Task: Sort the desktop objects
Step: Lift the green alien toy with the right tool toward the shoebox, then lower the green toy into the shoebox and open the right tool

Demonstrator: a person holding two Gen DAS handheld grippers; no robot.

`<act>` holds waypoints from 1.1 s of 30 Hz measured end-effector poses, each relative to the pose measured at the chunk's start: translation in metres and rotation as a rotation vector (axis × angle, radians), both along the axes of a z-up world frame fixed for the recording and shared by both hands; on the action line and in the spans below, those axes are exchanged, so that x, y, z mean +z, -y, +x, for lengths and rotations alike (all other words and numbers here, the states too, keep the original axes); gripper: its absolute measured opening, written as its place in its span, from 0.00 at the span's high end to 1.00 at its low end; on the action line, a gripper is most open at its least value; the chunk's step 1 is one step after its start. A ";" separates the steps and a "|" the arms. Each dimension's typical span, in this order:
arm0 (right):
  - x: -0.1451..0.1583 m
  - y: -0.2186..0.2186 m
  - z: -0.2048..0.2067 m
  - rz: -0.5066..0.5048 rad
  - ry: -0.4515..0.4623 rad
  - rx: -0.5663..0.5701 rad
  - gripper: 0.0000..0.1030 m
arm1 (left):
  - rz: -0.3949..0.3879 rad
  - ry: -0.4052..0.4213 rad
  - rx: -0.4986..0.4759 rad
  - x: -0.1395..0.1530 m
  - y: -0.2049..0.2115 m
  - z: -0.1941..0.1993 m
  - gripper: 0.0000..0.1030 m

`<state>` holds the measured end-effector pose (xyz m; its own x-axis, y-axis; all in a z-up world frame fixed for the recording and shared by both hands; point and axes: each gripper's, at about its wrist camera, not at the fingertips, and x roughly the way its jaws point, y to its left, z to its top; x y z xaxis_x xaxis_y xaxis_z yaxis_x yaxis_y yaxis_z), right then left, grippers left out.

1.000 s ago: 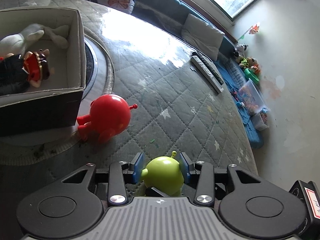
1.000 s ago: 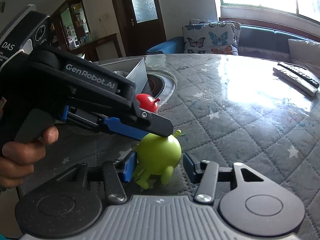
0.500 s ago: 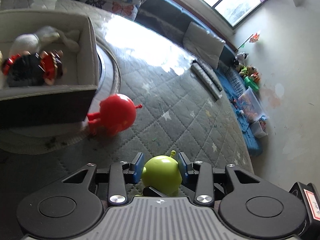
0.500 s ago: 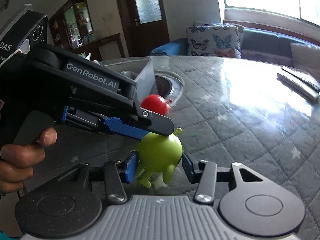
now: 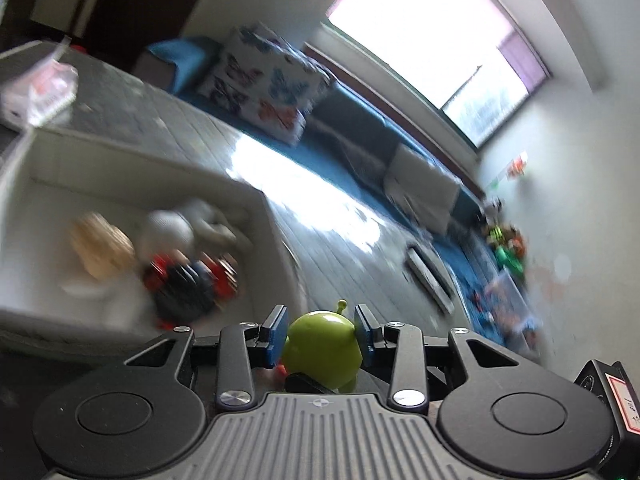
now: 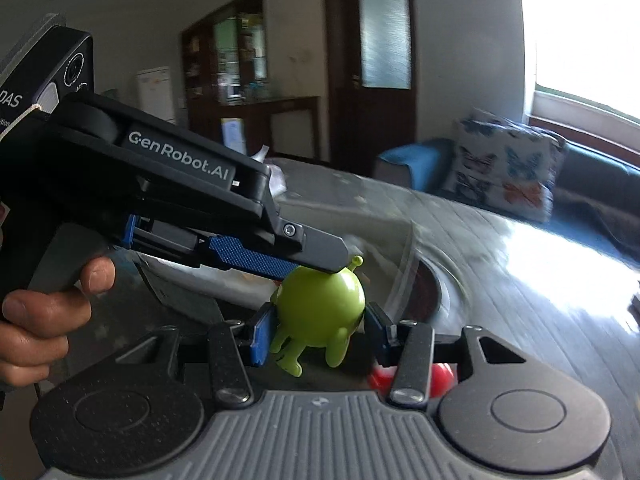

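A green alien toy (image 5: 322, 348) hangs in the air, held from two sides. My left gripper (image 5: 320, 332) has its blue pads against the toy's flanks, and its jaws are closing on it. In the right wrist view the left gripper (image 6: 316, 266) reaches in from the left, over the toy's head. My right gripper (image 6: 319, 334) is shut on the green toy (image 6: 320, 308) lower down, with the toy's legs dangling. A red round toy (image 6: 442, 376) lies on the table below, mostly hidden by my right finger. The white box (image 5: 264, 216) lies just ahead on the left.
The box holds a white plush (image 5: 172, 232), a dark and red doll (image 5: 188, 280) and a beige toy (image 5: 100, 248). Remote controls (image 5: 428, 276) lie far right on the quilted table. A tissue packet (image 5: 40, 88) sits far left. A person's hand (image 6: 40, 320) grips the left tool.
Both grippers have risen with the green toy, lifting it off the table toward the box. The left jaws have narrowed onto it. The red toy now lies below.
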<state>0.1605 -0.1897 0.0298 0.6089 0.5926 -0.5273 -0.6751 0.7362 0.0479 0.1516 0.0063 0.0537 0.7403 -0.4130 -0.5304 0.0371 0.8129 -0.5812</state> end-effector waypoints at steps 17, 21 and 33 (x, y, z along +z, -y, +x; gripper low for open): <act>-0.023 -0.116 0.067 -0.073 -0.132 0.241 0.53 | -0.052 -0.112 0.209 -0.031 -0.113 0.027 0.62; -0.030 -0.121 0.076 -0.093 -0.165 0.252 0.53 | -0.057 -0.137 0.212 -0.041 -0.116 0.032 0.62; -0.044 -0.128 0.083 -0.136 -0.212 0.255 0.53 | -0.055 -0.204 0.205 -0.064 -0.117 0.036 0.62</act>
